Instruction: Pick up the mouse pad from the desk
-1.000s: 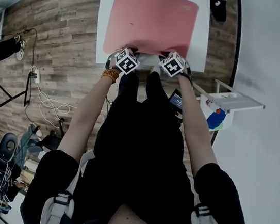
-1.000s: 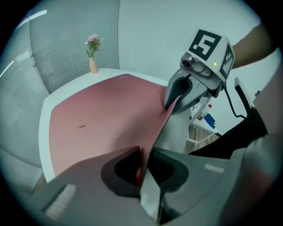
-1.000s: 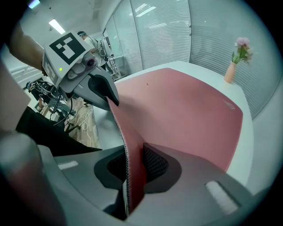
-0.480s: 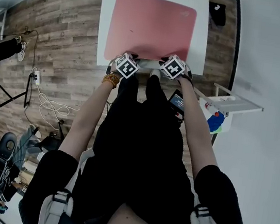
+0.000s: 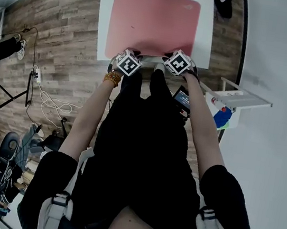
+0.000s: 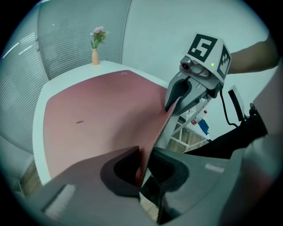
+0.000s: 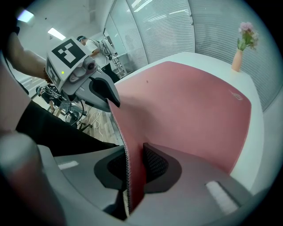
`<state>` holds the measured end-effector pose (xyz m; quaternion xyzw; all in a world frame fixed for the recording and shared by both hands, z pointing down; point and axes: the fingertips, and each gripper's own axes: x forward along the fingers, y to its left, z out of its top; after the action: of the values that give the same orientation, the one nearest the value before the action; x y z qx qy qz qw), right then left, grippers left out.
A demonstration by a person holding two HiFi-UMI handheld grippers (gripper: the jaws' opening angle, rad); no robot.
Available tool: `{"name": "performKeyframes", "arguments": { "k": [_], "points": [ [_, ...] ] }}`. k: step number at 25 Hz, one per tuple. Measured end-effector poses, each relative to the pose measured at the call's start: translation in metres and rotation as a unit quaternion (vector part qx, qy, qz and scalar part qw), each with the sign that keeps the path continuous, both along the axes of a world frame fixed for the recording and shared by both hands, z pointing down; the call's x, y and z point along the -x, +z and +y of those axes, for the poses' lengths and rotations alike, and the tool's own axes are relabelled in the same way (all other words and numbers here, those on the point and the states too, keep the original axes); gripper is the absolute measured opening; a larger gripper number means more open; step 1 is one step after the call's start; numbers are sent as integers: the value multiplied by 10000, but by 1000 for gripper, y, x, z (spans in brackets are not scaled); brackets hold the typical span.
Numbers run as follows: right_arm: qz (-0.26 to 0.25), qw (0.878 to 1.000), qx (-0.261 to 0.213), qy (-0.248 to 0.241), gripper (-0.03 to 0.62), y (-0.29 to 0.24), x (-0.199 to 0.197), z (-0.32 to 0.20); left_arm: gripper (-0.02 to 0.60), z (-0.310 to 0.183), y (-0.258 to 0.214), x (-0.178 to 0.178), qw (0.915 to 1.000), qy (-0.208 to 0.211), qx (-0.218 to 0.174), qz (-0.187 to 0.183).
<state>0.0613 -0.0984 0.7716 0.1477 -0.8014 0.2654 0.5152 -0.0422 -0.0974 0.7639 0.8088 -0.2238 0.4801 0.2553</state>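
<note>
A large pink mouse pad point(image 5: 152, 24) covers most of the white desk point(image 5: 104, 25). My left gripper point(image 5: 128, 60) is shut on the pad's near edge at its left corner, and my right gripper point(image 5: 177, 63) is shut on the same edge at the right corner. In the left gripper view the pad's stitched edge point(image 6: 152, 141) runs between the jaws of the left gripper point(image 6: 143, 170), lifted off the desk, across to the right gripper point(image 6: 179, 95). In the right gripper view the mouse pad point(image 7: 185, 97) is pinched in the right gripper point(image 7: 132, 176), with the left gripper point(image 7: 104, 90) holding the far corner.
A small vase with flowers point(image 6: 96, 44) stands at the desk's far corner, seen also in the right gripper view as the vase point(image 7: 241, 50). A white rack point(image 5: 236, 101) with a bottle stands at the right. Cables point(image 5: 48, 105) and bags lie on the wooden floor at the left.
Both grippers stay shut on the pad's near edge. The pad and grippers have shifted slightly away and left in the head view.
</note>
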Motion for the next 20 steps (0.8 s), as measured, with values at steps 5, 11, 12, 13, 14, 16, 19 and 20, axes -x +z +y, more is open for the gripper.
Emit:
{"name": "performKeyframes", "arguments": {
  "k": [5,11,12,13,14,16,19,20],
  "points": [
    [-6,10000,12,7,72,-1,1,3,46,2,-2,3,10000,-50,1,4],
    [-192,9996,197,109,72,-6,0,9,48,8,-10,-1,9998,-203,-20,91],
    [-180,9996,205,100,72,-7,0,10,48,9,-11,-1,9996,-245,-15,109],
    [-161,9996,206,96,72,-8,-1,12,48,11,-12,-1,9995,-298,-3,129],
    [-154,9996,199,94,72,-10,-2,13,48,11,-14,-1,9993,-347,9,150],
    [-186,9997,160,75,71,-14,-2,14,48,13,-18,-2,9989,-418,26,209],
    [-237,9996,122,2,71,-19,-2,19,48,17,-27,-3,9977,-560,83,359],
    [-234,9997,116,-26,71,-22,-3,20,48,19,-32,-4,9970,-621,127,434]
  ]
}}
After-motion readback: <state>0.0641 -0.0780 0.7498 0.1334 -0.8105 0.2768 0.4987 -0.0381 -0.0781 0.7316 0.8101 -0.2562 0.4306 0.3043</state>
